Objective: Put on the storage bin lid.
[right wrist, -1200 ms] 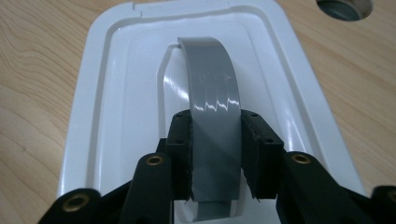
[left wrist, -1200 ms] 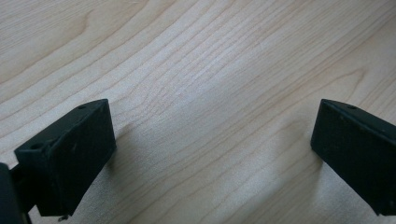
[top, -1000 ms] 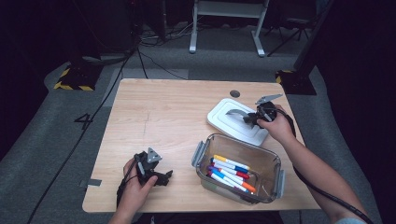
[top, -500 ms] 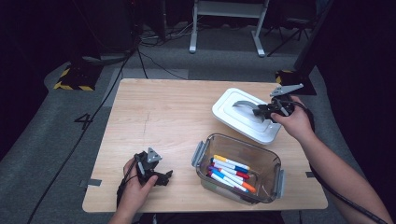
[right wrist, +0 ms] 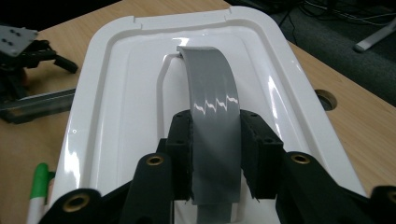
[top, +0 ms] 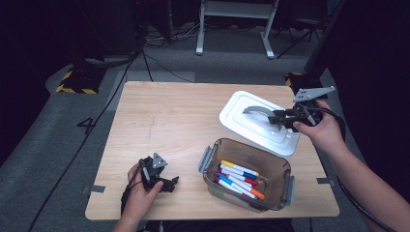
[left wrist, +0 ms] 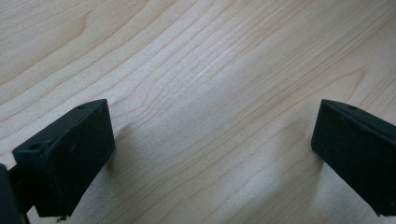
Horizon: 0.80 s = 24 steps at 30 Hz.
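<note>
The white lid (top: 258,123) sits in the right half of the high view, tilted and lifted off the worktop (top: 169,121), just above and to the right of the open brown container (top: 249,176) with its markers (top: 239,180). It looks like light, stiff moulded plastic with a glossy — probably slippery — face, so the broad rim would be a poor place to pinch. The grey handle (right wrist: 212,116) arching along its middle is the sensible hold: narrow, rigid, and close enough to the centre that the lid should hang fairly level, though it may swing on the handle.

The right gripper (top: 280,117) has that handle already; in the right gripper view its jaws are partly closed and pressed against both edges of the grey strap. The right hand (top: 321,133) reaches in from the right edge, forearm angled up from the lower right corner, gripper pointing left across the lid.

The left gripper (top: 167,181) rests low at the bottom left of the worktop — its jaws stand wide apart with bare wood between them, holding nothing.
</note>
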Each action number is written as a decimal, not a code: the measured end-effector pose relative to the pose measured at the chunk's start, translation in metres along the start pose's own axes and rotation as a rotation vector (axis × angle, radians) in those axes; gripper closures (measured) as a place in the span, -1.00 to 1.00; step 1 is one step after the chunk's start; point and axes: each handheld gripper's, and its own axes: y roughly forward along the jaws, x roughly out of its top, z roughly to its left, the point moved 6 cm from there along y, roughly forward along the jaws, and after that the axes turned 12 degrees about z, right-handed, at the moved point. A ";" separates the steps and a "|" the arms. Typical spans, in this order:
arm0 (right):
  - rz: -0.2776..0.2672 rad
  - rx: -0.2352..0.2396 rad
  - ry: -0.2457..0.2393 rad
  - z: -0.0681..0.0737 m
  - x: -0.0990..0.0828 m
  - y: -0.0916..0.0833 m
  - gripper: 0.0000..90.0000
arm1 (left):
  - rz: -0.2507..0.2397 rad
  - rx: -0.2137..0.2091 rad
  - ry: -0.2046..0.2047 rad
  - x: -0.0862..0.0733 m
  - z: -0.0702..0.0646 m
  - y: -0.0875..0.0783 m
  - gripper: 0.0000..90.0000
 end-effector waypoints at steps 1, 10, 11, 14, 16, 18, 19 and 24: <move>-0.002 0.009 -0.009 0.006 0.000 -0.003 0.50 | 0.000 0.000 0.000 0.000 0.000 0.000 -1.00; -0.002 0.067 -0.067 0.054 -0.008 -0.016 0.50 | 0.000 0.000 -0.001 0.000 0.000 0.000 -1.00; -0.002 0.067 -0.067 0.054 -0.008 -0.016 0.50 | 0.000 0.000 -0.001 0.000 0.000 0.000 -1.00; 0.003 0.089 -0.073 0.067 -0.013 -0.016 0.50 | 0.000 0.000 -0.001 0.000 0.000 0.000 -1.00; 0.007 0.094 -0.086 0.078 -0.019 -0.018 0.50 | 0.000 -0.001 -0.001 0.000 0.000 0.000 -1.00; 0.007 0.100 -0.087 0.082 -0.021 -0.018 0.50 | -0.002 -0.001 -0.001 0.000 0.000 0.000 -1.00; 0.009 0.116 -0.087 0.089 -0.026 -0.017 0.50 | 0.000 0.000 -0.001 0.000 0.000 0.000 -1.00; 0.041 0.126 -0.093 0.100 -0.038 -0.007 0.50 | -0.001 0.000 -0.001 0.000 0.000 0.000 -1.00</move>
